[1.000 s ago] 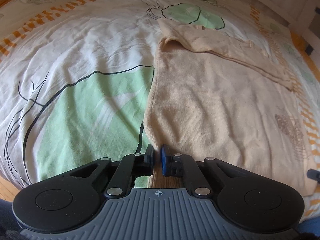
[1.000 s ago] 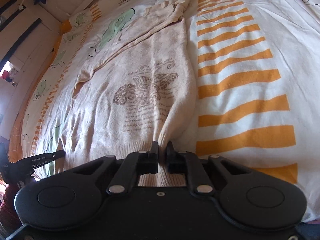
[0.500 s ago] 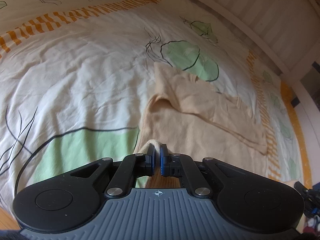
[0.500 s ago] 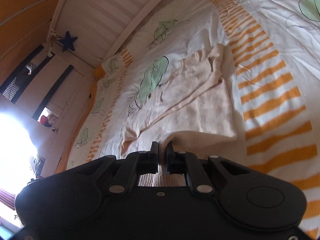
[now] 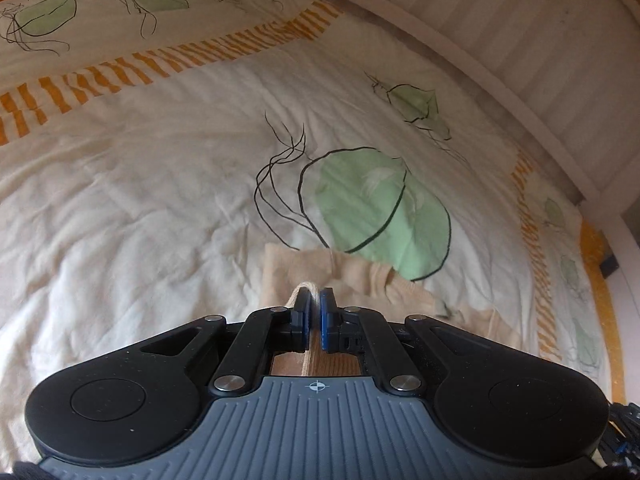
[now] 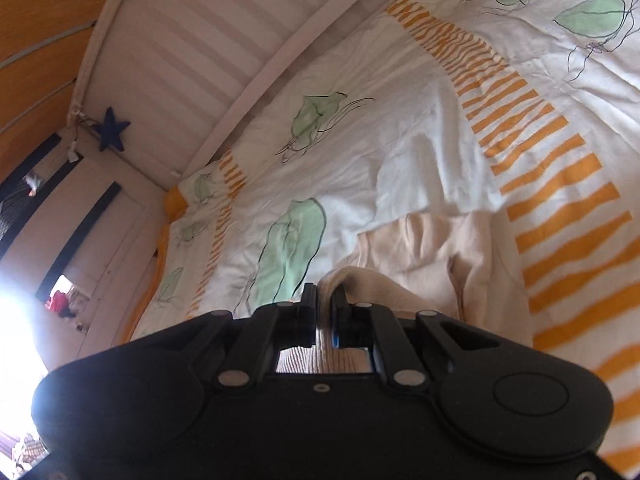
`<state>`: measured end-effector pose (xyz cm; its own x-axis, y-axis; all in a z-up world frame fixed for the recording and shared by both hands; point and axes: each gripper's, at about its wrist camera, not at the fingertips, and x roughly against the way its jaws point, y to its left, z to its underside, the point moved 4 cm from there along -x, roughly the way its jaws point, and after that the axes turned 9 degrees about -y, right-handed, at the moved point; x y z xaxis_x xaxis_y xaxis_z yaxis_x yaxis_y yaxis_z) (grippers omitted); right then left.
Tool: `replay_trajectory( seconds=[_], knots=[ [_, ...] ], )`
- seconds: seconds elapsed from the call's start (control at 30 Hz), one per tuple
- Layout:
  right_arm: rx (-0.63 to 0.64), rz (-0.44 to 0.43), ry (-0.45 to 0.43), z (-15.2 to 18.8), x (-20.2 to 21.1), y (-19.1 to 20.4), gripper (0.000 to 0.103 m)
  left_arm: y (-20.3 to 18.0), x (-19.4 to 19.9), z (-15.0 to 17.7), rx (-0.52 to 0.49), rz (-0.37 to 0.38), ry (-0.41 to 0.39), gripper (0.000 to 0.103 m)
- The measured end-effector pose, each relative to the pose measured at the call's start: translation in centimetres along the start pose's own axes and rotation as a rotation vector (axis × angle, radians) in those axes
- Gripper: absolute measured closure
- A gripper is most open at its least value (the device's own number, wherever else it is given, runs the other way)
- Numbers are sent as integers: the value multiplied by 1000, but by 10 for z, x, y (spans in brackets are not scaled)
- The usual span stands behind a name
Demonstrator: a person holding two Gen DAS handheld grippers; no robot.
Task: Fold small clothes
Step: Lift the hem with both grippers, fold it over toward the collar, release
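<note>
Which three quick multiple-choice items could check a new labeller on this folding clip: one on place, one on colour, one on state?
1. Where does the sweater lie?
A. on a patterned bed cover
B. on a wooden floor
C. in a basket

2. What colour are the stripes on the bed cover?
A. blue
B. orange
C. black

3. What is the left claw doing?
A. hanging open, holding nothing
B. gripping a pillow
C. pinching the sweater's edge

Answers: 1 A, the sweater rests on the leaf-printed cover; 2 B, the bands are orange on white; 3 C, beige cloth sits between its closed tips, as with the right claw.
</note>
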<state>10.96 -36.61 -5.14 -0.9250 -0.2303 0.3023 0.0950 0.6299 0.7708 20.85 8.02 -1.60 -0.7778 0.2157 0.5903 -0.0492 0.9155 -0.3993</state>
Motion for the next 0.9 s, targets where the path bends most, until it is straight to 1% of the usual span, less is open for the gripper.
replay_trajectory(
  seconds=[0.2,0.23,0.27,0.33,0.37,0.4,0.43,0.47,0.5,0.53,0.6,0.63,0.7,0.8,0.87,0.9],
  knots=[
    [-31,85,5,0,-50,-34,89,5,-53,3,15,-23,20,98],
    [-34,98,11,1,-55,-40,88,7,-60,5,27,-14,18,98],
    [-37,109,15,3,-59,-46,87,11,-66,5,53,27,11,98],
    [-33,115,4,6,-63,-55,81,17,-73,3,109,133,14,91],
    [-19,115,-18,6,-62,-57,81,18,-73,1,124,158,15,77],
    [-2,109,-42,7,-59,-57,80,18,-71,-1,123,166,6,57],
    [17,109,-61,7,-56,-57,76,17,-66,-3,107,169,-14,48],
    [50,122,-85,6,-54,-54,72,10,-62,-7,78,163,-40,36],
    [88,137,-105,5,-50,-50,60,6,-57,-8,53,156,-53,33],
    [130,148,-121,3,-47,-45,52,1,-51,-9,29,153,-63,33],
    [224,143,-149,3,-38,-28,50,-11,-40,-6,-28,128,-62,28],
    [275,134,-148,5,-35,-18,50,-18,-35,-2,-69,110,-59,26],
    [396,120,-133,12,-31,2,50,-34,-28,13,-181,109,-50,26],
    [583,72,-72,37,-31,30,49,-60,-25,44,-372,138,-4,26],
    [666,47,-15,53,-35,42,49,-73,-24,67,-462,174,37,26],
    [698,35,15,62,-40,46,49,-76,-26,76,-480,186,58,26]
  ],
)
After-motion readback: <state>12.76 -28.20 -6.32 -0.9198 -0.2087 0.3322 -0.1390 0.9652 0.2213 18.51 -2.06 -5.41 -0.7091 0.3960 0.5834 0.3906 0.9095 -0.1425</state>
